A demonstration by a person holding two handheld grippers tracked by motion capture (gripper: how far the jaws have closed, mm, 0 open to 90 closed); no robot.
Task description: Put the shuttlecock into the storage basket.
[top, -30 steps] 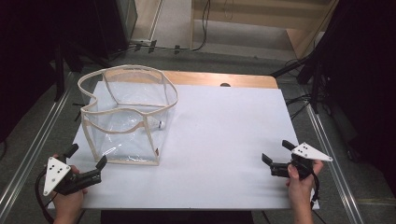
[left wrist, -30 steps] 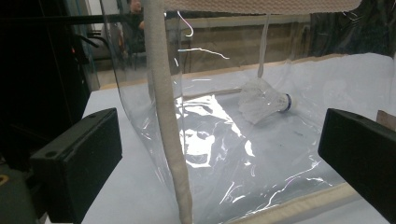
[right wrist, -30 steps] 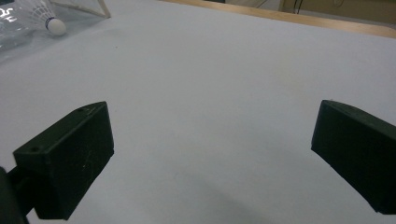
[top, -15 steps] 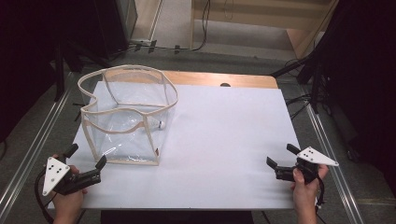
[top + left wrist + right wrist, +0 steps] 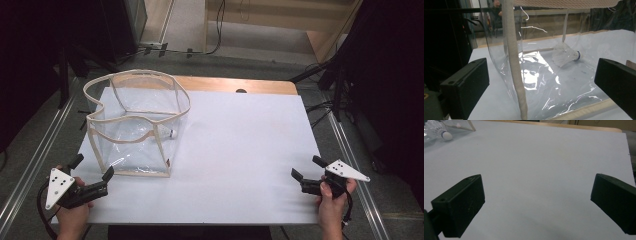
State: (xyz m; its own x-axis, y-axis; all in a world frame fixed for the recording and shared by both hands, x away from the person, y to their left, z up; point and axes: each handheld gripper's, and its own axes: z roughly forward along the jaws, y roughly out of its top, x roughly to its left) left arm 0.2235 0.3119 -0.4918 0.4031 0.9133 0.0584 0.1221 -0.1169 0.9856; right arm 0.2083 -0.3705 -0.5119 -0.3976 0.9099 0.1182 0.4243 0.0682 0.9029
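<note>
A white-topped table [image 5: 240, 150] carries a clear, tape-edged bag [image 5: 135, 125] at its left.

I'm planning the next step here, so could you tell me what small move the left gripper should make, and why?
Probably ease the left gripper forward to the clear bag's beige corner seam: its jaws stand open, the seam lies between them, and the shuttlecock rests inside.

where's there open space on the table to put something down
The white sheet lies bare from the clear bag across to its right edge, and along the near edge between the left gripper and the right gripper. The far left is crowded: the bag stands there with a shuttlecock inside.
</note>
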